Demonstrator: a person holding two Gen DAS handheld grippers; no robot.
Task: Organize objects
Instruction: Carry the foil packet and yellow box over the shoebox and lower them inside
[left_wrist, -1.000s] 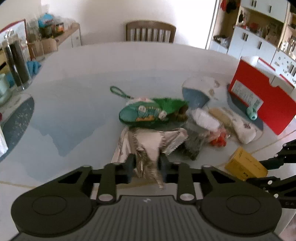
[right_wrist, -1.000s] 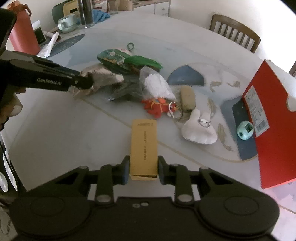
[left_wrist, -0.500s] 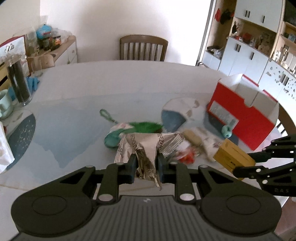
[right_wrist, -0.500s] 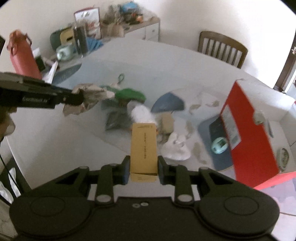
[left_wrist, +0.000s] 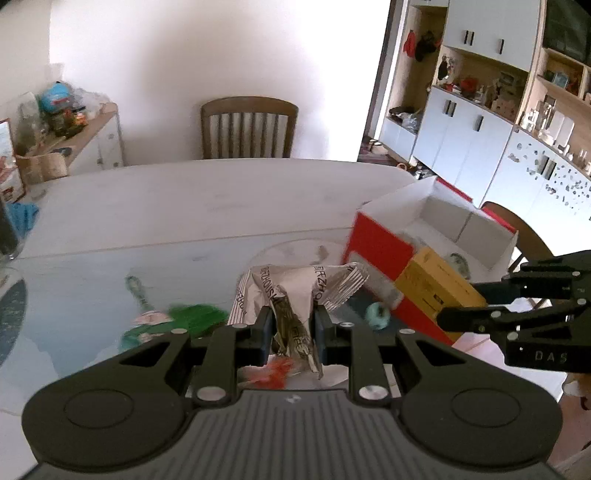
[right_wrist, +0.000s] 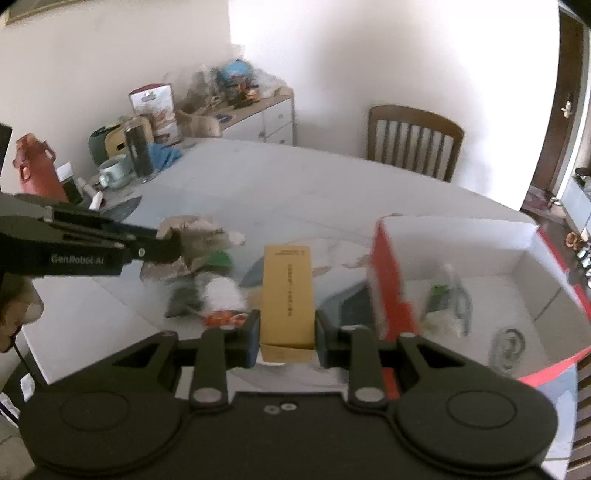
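- Right gripper (right_wrist: 287, 338): jaws narrow, pinched across the near end of a yellow carton (right_wrist: 288, 295). Carton's long axis runs straight out along the fingers, far end pointing away over the table.
- Left gripper (left_wrist: 293, 330): jaws narrow, clamped on a crumpled silver foil snack bag (left_wrist: 295, 291); the bag fans out up and forward of the pads.
- Both loads hang clear of the table (left_wrist: 166, 206).
- Key relation: the red storage box (right_wrist: 476, 266), open top and white inside, lies forward and right of the right gripper. Its near red wall stands just right of the carton in the right wrist view.
- From the left wrist view the box (left_wrist: 428, 236) sits right of the foil bag, with the right gripper and the carton (left_wrist: 436, 280) between them. So the right hand is nearer the box.
- Judgement: carton likely goes in first with a short shift to the right; long axis roughly parallel to the near wall, so it should clear the rim lengthwise.
- Box already holds a few small items, blurred.
- Leftover clutter on the table: green pouch (left_wrist: 177, 321), white soft toy (right_wrist: 221, 291), teal ball (left_wrist: 377, 314).
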